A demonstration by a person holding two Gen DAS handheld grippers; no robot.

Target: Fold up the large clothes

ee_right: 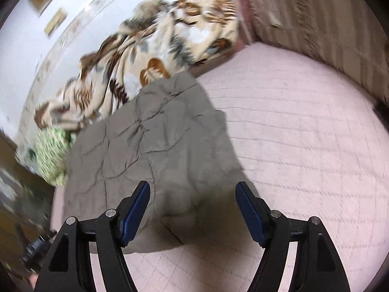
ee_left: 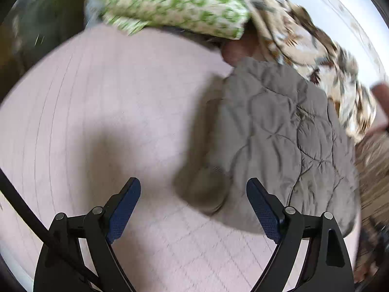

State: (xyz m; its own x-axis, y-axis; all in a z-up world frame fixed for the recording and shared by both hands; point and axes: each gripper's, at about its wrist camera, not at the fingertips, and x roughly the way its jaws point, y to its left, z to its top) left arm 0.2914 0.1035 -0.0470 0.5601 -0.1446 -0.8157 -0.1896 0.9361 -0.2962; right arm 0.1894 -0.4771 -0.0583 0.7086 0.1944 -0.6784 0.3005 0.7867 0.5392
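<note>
Left claw [ee_left: 193, 194]: released, jaws wide apart, nothing between the pads; it sits at the bottom centre of the left wrist view over bare pink bedspread [ee_left: 97, 121].
Jacket in left view [ee_left: 279, 133]: grey, quilted, folded into a thick bundle; fills the right half of the frame, its lower left edge just above and right of the claw, passing behind the right finger [ee_left: 265, 209]. Not touched by the pads.
Right claw [ee_right: 192, 192]: released, jaws wide, nothing gripped; bottom centre of the right wrist view.
Jacket in right view [ee_right: 150, 150]: centre left of the frame; its near corner lies under the gap between the jaws, the left finger [ee_right: 136, 209] over the fabric, the right finger [ee_right: 250, 211] over the bedspread's shadowed part.
Blanket [ee_right: 150, 56]: leaf print, bunched at the upper left, beyond the jacket's far edge.
Pillow [ee_left: 175, 4]: green print, top centre of the left view, apart from the jacket.
Focus: both views blurred.
</note>
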